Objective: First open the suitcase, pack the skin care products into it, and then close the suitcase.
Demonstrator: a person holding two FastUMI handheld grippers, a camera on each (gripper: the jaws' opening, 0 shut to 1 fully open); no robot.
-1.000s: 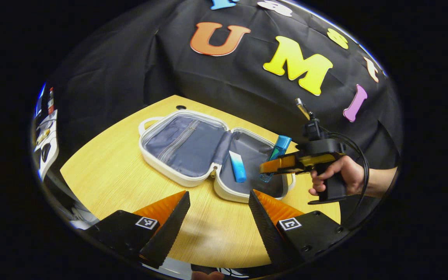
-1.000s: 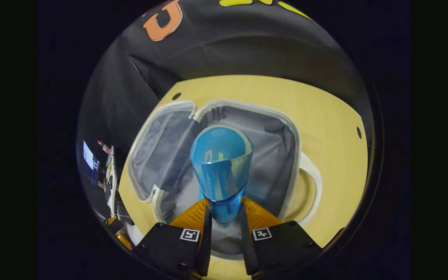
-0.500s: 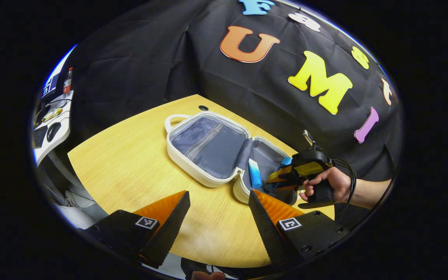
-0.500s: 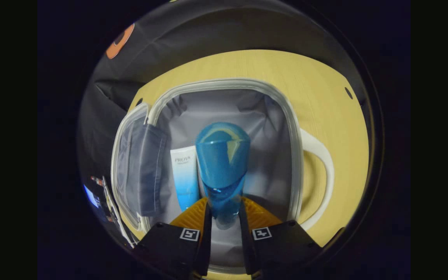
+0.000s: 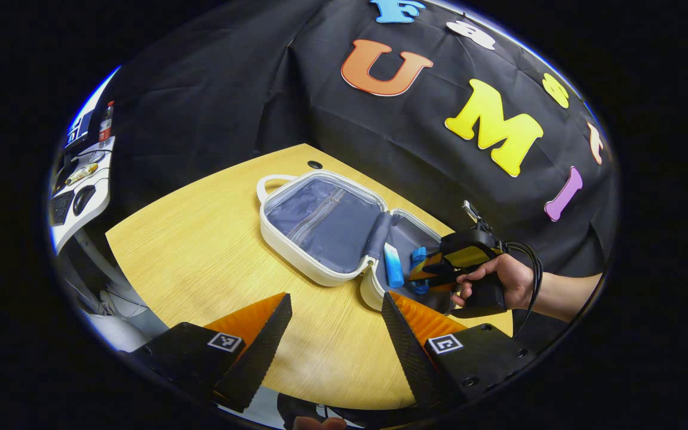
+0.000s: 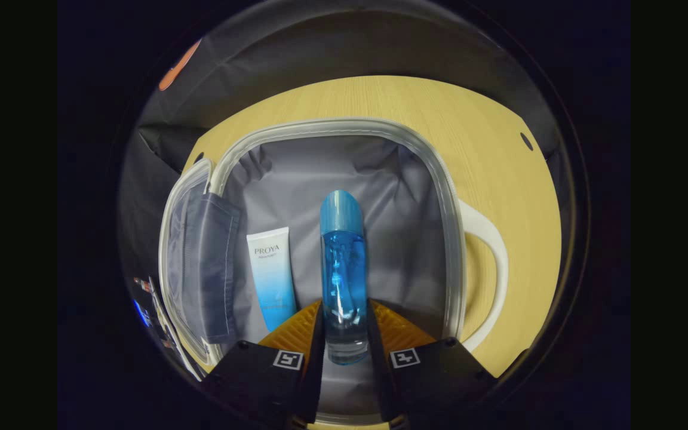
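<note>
The white suitcase (image 5: 291, 252) lies open on the wooden table, its grey lining showing in both halves. In the right gripper view the near half's rim (image 6: 344, 126) frames a white-and-blue tube (image 6: 271, 275) lying flat. Right beside the tube lies a clear blue bottle (image 6: 343, 269) with a blue cap, pointing away from me. My right gripper (image 6: 344, 334) is shut on the bottle's lower end. In the left gripper view a hand (image 5: 502, 279) holds that right gripper (image 5: 420, 275) low inside the case, next to the tube (image 5: 393, 267). My left gripper (image 5: 337, 297) hovers open above the table's near edge, holding nothing.
The suitcase handle (image 6: 495, 251) sticks out to the right of the near half. Cable holes (image 5: 315, 164) mark the table's far side. A side desk (image 5: 78, 191) with a keyboard, a mouse and a bottle stands off to the left. Bare wood (image 5: 200, 239) lies left of the case.
My right gripper has lowered the blue bottle into the case and tipped it flat beside the tube. The left gripper drew back a little a second ago, then held still.
</note>
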